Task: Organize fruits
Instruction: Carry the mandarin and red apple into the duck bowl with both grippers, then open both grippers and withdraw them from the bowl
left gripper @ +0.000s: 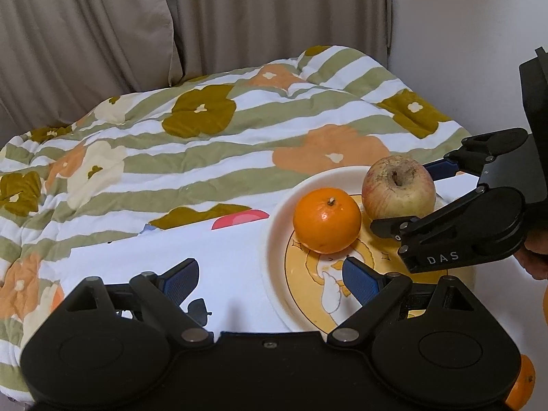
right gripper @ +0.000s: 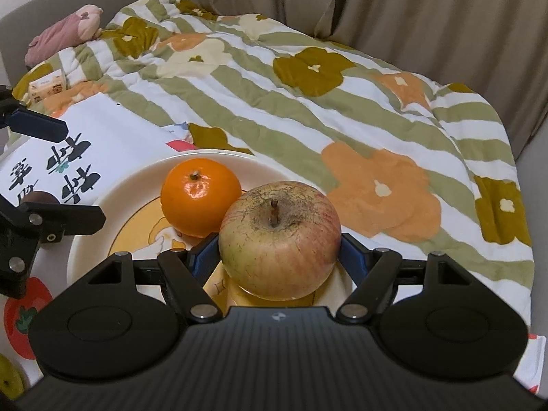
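Right wrist view is showing the right hand-held gripper sitting around the apple. Its two blue pads are standing wide, one on each side of the apple, and they are looking very close to its skin. I cannot tell if they are pressing on it or just letting go. The apple is sitting on the plate, stem up, so it is probably being put there with the other fruit.

Just behind the apple, the orange is resting on the same plate, touching it or nearly so. The plate is keeping the round fruits from rolling away on the soft bed.

Over in the left wrist view, the left hand-held gripper is waiting wide open with nothing in it, its right pad hanging over the plate's near edge, close to the orange. The plate is lying on a white printed sheet, and that is lying on the flowery quilt.
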### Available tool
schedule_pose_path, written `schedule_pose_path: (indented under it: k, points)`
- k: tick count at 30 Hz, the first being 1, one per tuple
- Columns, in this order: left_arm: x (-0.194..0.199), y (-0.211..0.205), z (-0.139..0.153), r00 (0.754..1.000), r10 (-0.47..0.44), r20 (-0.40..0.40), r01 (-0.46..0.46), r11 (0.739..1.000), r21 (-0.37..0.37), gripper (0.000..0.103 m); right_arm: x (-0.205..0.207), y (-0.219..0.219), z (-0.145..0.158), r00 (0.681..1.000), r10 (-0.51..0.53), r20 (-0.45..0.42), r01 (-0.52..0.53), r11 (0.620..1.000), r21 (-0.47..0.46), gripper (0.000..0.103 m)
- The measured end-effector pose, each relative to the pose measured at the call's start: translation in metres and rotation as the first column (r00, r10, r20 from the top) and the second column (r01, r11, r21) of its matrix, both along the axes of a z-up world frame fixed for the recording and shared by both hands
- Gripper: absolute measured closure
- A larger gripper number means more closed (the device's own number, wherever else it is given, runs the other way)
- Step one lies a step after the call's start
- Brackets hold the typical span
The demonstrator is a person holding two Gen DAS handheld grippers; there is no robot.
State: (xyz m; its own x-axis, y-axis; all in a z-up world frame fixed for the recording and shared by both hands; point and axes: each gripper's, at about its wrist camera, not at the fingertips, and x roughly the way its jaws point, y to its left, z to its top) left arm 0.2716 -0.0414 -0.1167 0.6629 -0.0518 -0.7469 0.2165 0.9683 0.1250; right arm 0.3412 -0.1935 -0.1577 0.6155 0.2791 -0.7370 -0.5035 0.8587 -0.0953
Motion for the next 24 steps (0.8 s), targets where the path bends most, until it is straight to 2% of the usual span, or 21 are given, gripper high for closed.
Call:
schedule_pose_path:
  k: [2,4,6,14,24]
  points:
    - [0.000,0.001,0.000,1.000,0.006,-0.001,-0.006,1.000,0.000,0.009,-0.003,0.001,0.001,1.000,0.009,0.023,-0.009,1.000,-0.008,0.012]
    - [-0.001,0.002,0.000,1.000,0.013,-0.005,-0.013,1.000,-0.003,0.009,-0.010,0.002,0.007,0.996,0.025,0.081,-0.023,0.999,-0.025,0.000]
    - [-0.002,0.002,0.000,1.000,0.021,-0.008,-0.021,1.000,-0.002,0.009,-0.015,0.002,0.011,0.993,0.029,0.114,-0.025,0.999,-0.040,0.000]
    - [-0.009,0.003,0.009,0.998,0.070,0.001,-0.070,0.998,0.010,0.009,-0.020,-0.004,0.024,0.994,0.039,0.102,-0.039,0.999,-0.005,0.000]
    - [-0.043,0.004,0.042,0.993,0.113,0.047,-0.113,0.993,0.016,0.009,-0.052,-0.017,0.065,0.995,-0.016,0.097,0.011,0.998,0.059,0.000]
